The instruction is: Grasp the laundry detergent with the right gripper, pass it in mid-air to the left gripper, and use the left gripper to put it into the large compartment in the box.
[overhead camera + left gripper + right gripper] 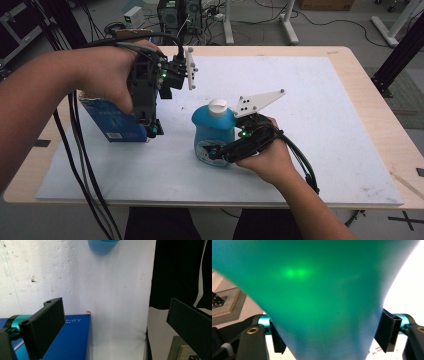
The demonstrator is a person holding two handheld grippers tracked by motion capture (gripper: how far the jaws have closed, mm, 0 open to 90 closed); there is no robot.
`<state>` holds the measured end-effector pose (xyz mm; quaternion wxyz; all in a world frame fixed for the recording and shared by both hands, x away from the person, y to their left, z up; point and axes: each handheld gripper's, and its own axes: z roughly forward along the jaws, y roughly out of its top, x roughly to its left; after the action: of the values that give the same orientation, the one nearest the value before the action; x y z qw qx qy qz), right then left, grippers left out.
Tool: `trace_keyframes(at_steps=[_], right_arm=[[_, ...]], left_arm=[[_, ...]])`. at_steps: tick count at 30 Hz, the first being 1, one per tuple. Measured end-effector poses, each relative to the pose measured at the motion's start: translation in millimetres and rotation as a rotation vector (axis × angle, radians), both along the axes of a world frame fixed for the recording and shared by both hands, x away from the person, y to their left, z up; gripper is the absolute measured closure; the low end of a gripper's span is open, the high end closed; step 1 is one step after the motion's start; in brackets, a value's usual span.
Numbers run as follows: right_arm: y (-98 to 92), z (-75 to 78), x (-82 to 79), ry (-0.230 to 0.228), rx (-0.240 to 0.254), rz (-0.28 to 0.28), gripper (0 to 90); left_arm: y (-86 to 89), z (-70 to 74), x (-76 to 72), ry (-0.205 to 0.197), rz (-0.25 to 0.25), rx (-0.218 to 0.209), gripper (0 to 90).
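High view: right gripper [212,152] clamps the lower body of a squat blue plastic bottle with a white cap [214,131], standing upright mid-mat on the white foam-covered tabletop [320,115]. Right gripper view adds the close-up – bottle wall [317,302] pressed between both jaws, tinted green. Left gripper [152,130] hangs over a blue cardboard box [112,122] at the mat's left; left gripper view shows its jaws spread wide, released, the box top [72,340] beneath – contents of both unseen.
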<state>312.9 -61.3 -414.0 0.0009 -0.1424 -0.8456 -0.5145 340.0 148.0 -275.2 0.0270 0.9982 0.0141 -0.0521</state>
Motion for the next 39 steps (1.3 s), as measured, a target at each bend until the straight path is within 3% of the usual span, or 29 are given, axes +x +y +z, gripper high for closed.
trace_keyframes(at_steps=[12, 17, 23, 26, 31, 39], right_arm=[[1.3, -2.1, -2.0, -0.024, 0.009, 0.003, 37.6], [0.9, -3.7, -3.2, -0.047, 0.011, -0.01, 41.4], [1.2, -3.2, -7.6, -0.107, 0.006, -0.021, 45.3], [0.5, -2.5, -7.0, -0.103, 0.008, -0.025, 46.0], [-1.7, 0.8, -5.9, -0.095, 0.004, -0.009, 46.3], [0.7, 19.8, -6.0, -0.106, -0.03, 0.06, 46.5]], left_arm=[[-0.3, -0.9, 1.2, -0.002, 0.008, -0.002, 1.7], [-1.7, -1.1, 1.2, -0.001, 0.005, -0.003, 1.7], [-2.9, -0.1, 1.1, 0.0, 0.012, -0.008, 1.7], [-4.8, 1.4, 1.9, -0.001, 0.04, -0.009, 1.7], [-9.0, 6.6, 0.5, -0.002, 0.046, -0.022, 1.7], [-19.0, 19.2, -0.5, -0.008, 0.039, -0.037, 1.7]])
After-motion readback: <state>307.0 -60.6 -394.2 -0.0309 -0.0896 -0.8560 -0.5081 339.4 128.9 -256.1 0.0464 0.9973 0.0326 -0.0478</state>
